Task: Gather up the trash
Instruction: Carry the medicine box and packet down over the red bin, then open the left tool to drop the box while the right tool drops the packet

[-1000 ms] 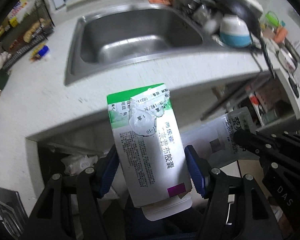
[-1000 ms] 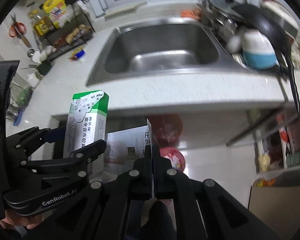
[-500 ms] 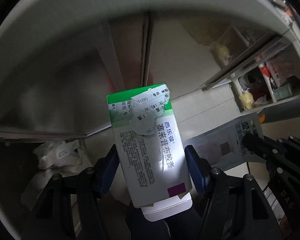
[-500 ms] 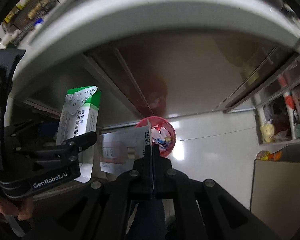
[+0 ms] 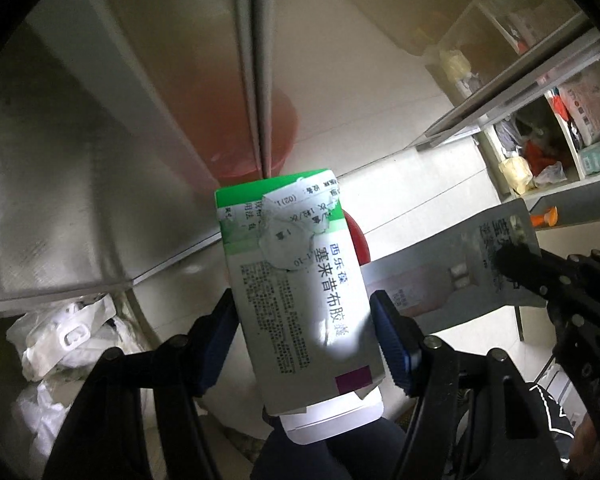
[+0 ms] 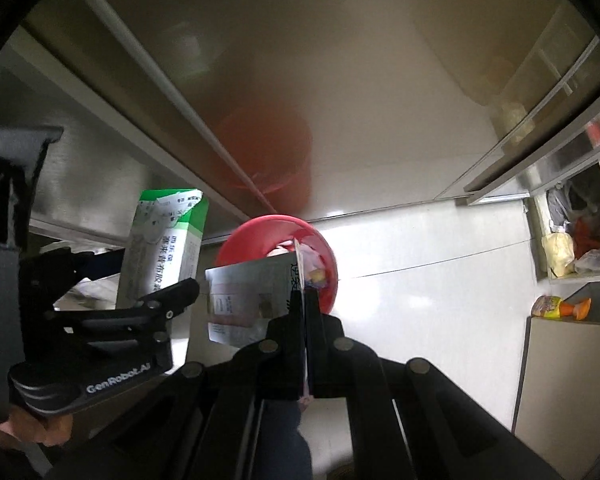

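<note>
My left gripper (image 5: 302, 334) is clamped on the green-and-white medicine box (image 5: 300, 280), blue pads (image 5: 392, 344) pressed on both long sides. Box stands roughly upright, tilted a little, torn white label across the green top band, bottom flap hanging open below the pads.

My right gripper (image 6: 306, 344) is pinched tight on a flat silvery sachet (image 6: 252, 300), held edge-on between the fingers. From the left wrist view the same sachet (image 5: 452, 276) shows as a grey printed sheet sticking out toward the box, close beside it; can't tell if they touch.

Red bin (image 6: 320, 252) sits on the pale floor (image 6: 440, 280) just past both items, right behind the sachet's top edge in the right view. It holds some crumpled wrappers (pinkish, white, a bit of yellow; can't identify them). In the left view only a sliver of the bin (image 5: 358, 240) shows behind the box.

Steel cabinet front (image 5: 80, 160) behind the bin carries its red reflection. White plastic bags (image 5: 68, 332) lie low at the left. Open shelf (image 6: 572, 248) at the right holds bags and packets; a small orange-capped bottle (image 6: 560, 307) lies on a ledge beneath it.
</note>
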`<state>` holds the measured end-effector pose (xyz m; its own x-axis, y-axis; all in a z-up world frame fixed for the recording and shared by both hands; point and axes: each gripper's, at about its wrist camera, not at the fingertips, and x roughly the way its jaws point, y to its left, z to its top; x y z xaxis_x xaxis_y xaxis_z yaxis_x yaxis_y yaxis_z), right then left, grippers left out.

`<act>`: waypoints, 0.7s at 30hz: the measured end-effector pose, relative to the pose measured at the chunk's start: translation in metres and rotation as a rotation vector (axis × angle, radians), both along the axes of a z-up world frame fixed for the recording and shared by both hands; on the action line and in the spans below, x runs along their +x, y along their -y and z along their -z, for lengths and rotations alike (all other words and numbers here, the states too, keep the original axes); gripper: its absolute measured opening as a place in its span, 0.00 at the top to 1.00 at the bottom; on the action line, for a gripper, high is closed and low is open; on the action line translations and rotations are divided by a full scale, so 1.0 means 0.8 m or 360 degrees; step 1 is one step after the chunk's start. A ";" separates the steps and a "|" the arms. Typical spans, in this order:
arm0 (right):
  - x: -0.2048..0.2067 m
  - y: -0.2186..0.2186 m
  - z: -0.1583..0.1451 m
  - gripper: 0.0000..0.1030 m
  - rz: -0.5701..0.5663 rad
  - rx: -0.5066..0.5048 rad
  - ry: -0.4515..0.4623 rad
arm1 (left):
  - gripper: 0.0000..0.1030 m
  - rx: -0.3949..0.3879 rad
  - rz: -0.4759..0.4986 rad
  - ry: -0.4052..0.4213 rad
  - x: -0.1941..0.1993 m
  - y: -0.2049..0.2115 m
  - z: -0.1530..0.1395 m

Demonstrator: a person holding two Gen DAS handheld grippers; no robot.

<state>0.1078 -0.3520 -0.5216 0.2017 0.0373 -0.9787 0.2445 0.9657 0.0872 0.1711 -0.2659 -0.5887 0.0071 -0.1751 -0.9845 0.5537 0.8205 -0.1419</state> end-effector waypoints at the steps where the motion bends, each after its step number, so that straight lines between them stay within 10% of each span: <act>1: 0.001 -0.002 -0.003 0.99 0.0006 -0.0006 -0.0002 | 0.37 -0.0004 -0.0003 0.0004 -0.001 0.002 0.002; 21: 0.010 -0.024 0.023 0.99 -0.0071 -0.0026 -0.0045 | 0.05 0.0021 -0.0094 -0.0003 0.009 -0.034 0.026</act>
<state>0.1159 -0.3325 -0.5401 0.1727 0.0299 -0.9845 0.2032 0.9770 0.0653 0.1782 -0.2389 -0.6098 0.0154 -0.1611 -0.9868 0.5038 0.8537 -0.1315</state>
